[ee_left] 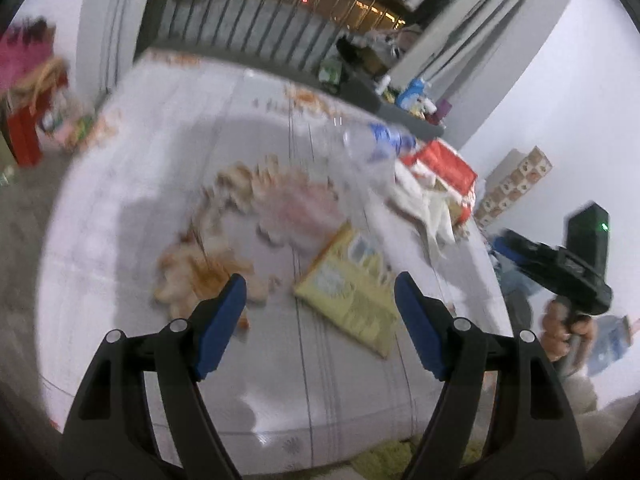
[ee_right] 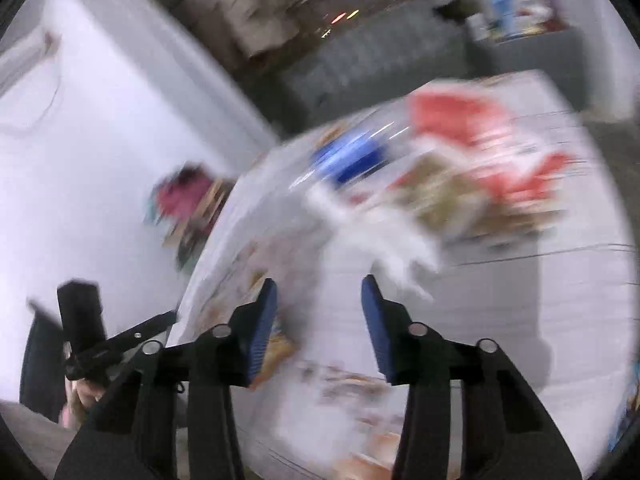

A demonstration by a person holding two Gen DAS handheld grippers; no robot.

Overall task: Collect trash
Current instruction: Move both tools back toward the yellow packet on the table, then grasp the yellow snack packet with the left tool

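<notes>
Left tool (ee_left: 320, 300), jaws wide and empty, hovers over a white bed (ee_left: 120, 200). Trash lies on the bed: yellow packet (ee_left: 352, 296) just ahead of the pads, clear bottle (ee_left: 372, 152) w/ blue label beyond, red bag (ee_left: 440, 164) and white tissue (ee_left: 432, 208) to the right. Right tool (ee_right: 318, 320), jaws narrower w/ nothing between, points at the same heap; view blurred. A hand (ee_left: 568, 332) grips its handle beside the bed.
</notes>
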